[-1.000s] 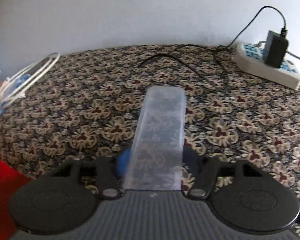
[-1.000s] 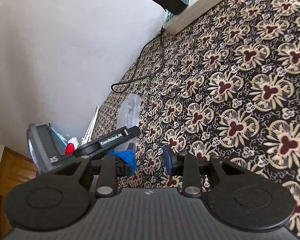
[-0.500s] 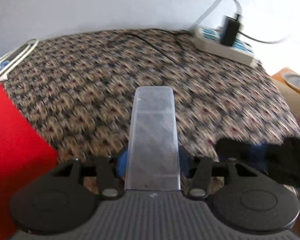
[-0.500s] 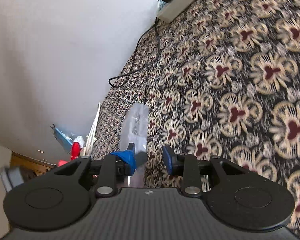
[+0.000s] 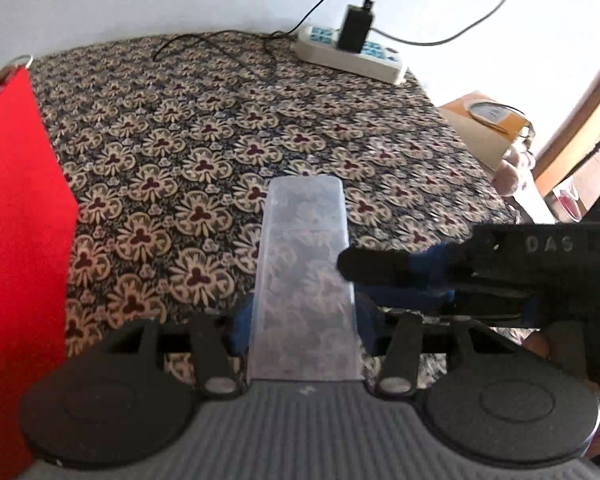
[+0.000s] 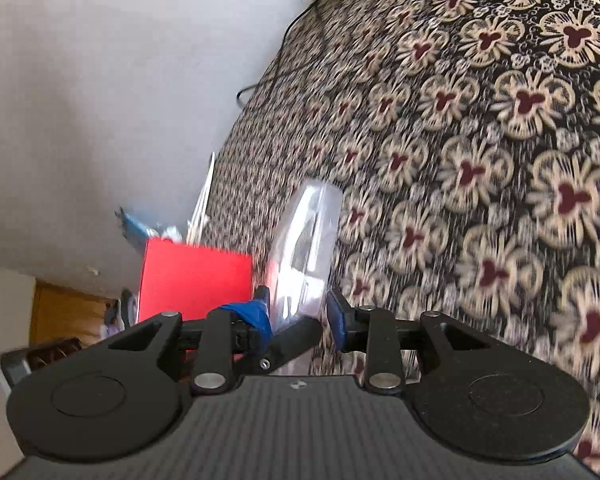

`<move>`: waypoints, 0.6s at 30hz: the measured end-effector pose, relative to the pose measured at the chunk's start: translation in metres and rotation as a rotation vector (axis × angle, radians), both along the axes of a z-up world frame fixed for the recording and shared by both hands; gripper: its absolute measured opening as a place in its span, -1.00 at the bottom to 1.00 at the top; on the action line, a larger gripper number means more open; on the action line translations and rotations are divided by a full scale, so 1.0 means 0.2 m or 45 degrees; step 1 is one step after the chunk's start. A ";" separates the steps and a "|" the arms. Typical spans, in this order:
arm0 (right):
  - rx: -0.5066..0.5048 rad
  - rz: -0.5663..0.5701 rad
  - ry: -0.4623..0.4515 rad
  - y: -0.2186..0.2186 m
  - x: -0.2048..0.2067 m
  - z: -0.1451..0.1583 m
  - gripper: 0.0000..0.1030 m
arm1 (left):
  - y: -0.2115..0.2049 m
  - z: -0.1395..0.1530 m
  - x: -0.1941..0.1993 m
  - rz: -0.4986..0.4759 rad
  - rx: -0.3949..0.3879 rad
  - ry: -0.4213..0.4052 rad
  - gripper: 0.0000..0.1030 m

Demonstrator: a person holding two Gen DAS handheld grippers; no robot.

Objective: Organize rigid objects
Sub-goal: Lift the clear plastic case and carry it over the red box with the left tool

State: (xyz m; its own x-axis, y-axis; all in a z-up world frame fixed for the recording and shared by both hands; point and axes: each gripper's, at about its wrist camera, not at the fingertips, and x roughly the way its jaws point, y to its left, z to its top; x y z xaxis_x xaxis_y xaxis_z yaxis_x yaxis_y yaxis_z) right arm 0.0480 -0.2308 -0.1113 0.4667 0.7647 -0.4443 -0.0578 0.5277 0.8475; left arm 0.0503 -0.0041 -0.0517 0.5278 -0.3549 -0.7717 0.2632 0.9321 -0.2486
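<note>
A long clear plastic case point(image 5: 304, 264) sticks forward out of my left gripper point(image 5: 304, 324), held above the flowered tablecloth point(image 5: 180, 152). The blue pads press on its near end and the jaws are closing. My right gripper point(image 5: 356, 280) reaches in from the right, one black fingertip at the case's right edge. In the right wrist view, the case point(image 6: 308, 236) and a black finger of the left gripper point(image 6: 292, 340) lie between the blue pads of my right gripper point(image 6: 298, 316). Those jaws are opening and do not clamp the case.
A red box point(image 5: 16, 208) stands against the left edge, also the red box point(image 6: 196, 280) behind the case. A white power strip point(image 5: 352, 54) with a black charger point(image 5: 356, 28) and cable lies by the far wall. A tan carton point(image 5: 484, 120) sits off the right edge.
The left gripper swung with the case, so the red box now fills its left side. The right gripper came in from the right up to the case, which now lies between its jaws.
</note>
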 end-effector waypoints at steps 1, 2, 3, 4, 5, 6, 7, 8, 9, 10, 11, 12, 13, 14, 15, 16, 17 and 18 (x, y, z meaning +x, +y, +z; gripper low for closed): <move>-0.010 0.003 -0.015 0.01 -0.02 0.02 -0.70 | 0.00 0.01 -0.02 -0.008 -0.005 -0.005 0.00; -0.020 0.013 -0.027 0.02 -0.05 0.04 -0.70 | 0.01 0.03 -0.05 -0.019 -0.012 -0.011 0.00; -0.027 0.017 -0.035 0.03 -0.07 0.05 -0.70 | 0.01 0.04 -0.08 -0.022 -0.006 -0.023 -0.01; -0.028 0.018 -0.043 0.04 -0.09 0.07 -0.70 | 0.02 0.06 -0.10 -0.025 0.003 -0.039 -0.01; -0.026 0.020 -0.047 0.06 -0.11 0.08 -0.70 | 0.03 0.07 -0.12 -0.028 0.009 -0.053 -0.01; -0.025 0.023 -0.051 0.07 -0.13 0.10 -0.71 | 0.04 0.09 -0.15 -0.030 0.010 -0.065 -0.01; -0.023 0.022 -0.056 0.09 -0.15 0.11 -0.71 | 0.06 0.10 -0.17 -0.033 0.009 -0.075 -0.01; -0.022 0.021 -0.064 0.12 -0.18 0.13 -0.72 | 0.08 0.13 -0.20 -0.036 0.008 -0.089 -0.01; -0.027 0.023 -0.078 0.15 -0.21 0.15 -0.72 | 0.10 0.14 -0.22 -0.038 0.009 -0.102 -0.01; -0.036 0.026 -0.096 0.18 -0.23 0.18 -0.73 | 0.11 0.16 -0.25 -0.041 0.009 -0.115 -0.01; -0.044 0.030 -0.113 0.20 -0.26 0.20 -0.73 | 0.13 0.18 -0.27 -0.043 0.008 -0.126 -0.01; -0.049 0.032 -0.123 0.23 -0.26 0.21 -0.73 | 0.16 0.19 -0.30 -0.045 0.006 -0.137 -0.01; -0.051 0.036 -0.135 0.25 -0.28 0.22 -0.73 | 0.18 0.20 -0.33 -0.047 0.007 -0.148 -0.01; -0.054 0.041 -0.145 0.28 -0.30 0.24 -0.74 | 0.21 0.22 -0.36 -0.049 0.010 -0.161 -0.02; -0.057 0.046 -0.156 0.31 -0.31 0.25 -0.74 | 0.23 0.23 -0.38 -0.051 0.013 -0.173 -0.02; -0.061 0.053 -0.171 0.35 -0.34 0.27 -0.74 | 0.25 0.25 -0.41 -0.053 0.021 -0.193 -0.02; -0.064 0.059 -0.183 0.37 -0.36 0.28 -0.74 | 0.28 0.26 -0.44 -0.057 0.029 -0.212 -0.02; -0.071 0.067 -0.199 0.41 -0.37 0.30 -0.74 | 0.30 0.27 -0.47 -0.060 0.040 -0.236 -0.02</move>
State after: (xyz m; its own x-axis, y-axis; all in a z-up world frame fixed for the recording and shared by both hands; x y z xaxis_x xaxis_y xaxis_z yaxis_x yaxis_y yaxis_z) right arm -0.0262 -0.1494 -0.0506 0.4936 0.7661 -0.4116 -0.2152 0.5661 0.7957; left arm -0.0445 0.0568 0.0031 0.6456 -0.3599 -0.6736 0.3454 0.9242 -0.1628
